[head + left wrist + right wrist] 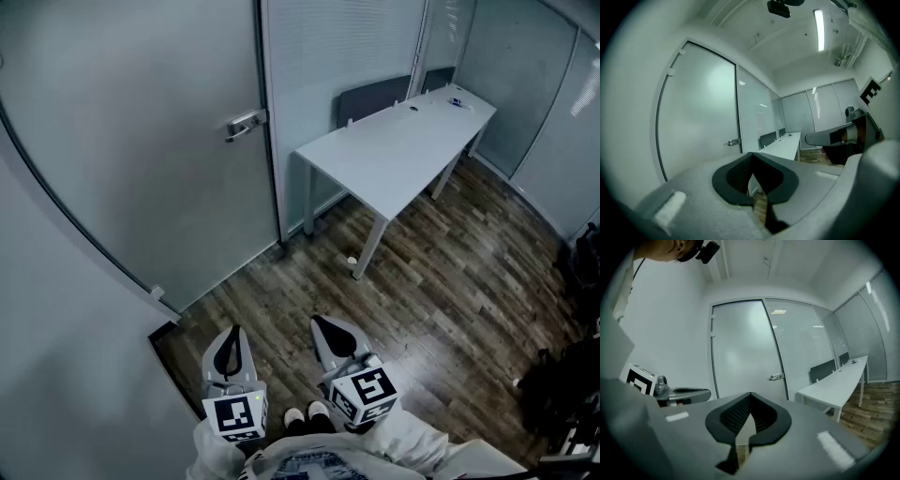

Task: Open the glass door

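The left gripper [230, 339] and the right gripper [328, 328] are held closed and empty. The glass door [131, 159] is seen shut, ahead of them and well apart. Its handle [246, 124] is best approached level, with one gripper's jaws parted beforehand. A white table [394, 150] is found farther right and should be avoided.

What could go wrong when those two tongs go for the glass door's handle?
The left tongs and right tongs are both shut and far from the handle; unless one opens, it may just slide off that small lever. The table stands near the glass door, so the right tongs might bump its corner.
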`<state>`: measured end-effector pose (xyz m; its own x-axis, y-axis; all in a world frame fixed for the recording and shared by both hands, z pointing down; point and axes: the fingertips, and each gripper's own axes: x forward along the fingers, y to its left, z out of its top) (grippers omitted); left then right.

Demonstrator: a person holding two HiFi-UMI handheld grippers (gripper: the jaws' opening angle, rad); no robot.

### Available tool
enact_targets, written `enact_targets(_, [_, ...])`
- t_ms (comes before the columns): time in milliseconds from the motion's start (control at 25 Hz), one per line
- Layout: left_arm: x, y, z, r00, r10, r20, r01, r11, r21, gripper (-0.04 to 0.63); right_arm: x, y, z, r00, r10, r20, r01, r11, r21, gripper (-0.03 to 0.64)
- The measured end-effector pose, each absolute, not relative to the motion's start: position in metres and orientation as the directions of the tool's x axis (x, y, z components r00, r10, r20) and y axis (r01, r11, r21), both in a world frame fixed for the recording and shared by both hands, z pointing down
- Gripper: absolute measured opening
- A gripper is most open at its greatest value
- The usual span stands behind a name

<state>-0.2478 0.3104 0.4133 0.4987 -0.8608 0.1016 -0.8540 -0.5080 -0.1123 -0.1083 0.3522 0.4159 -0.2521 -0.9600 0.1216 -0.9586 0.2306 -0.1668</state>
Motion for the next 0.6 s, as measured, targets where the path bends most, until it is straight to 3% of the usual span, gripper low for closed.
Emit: enact_targets(600, [-0.234,0.305,0.414,0.491,-0.864,0.108,-0.855,-0.502,-0.128,0.003,-0.089,0.351,0.415,-0.274,-0.958,0.089,-0.943,0.249,-0.219,0.006])
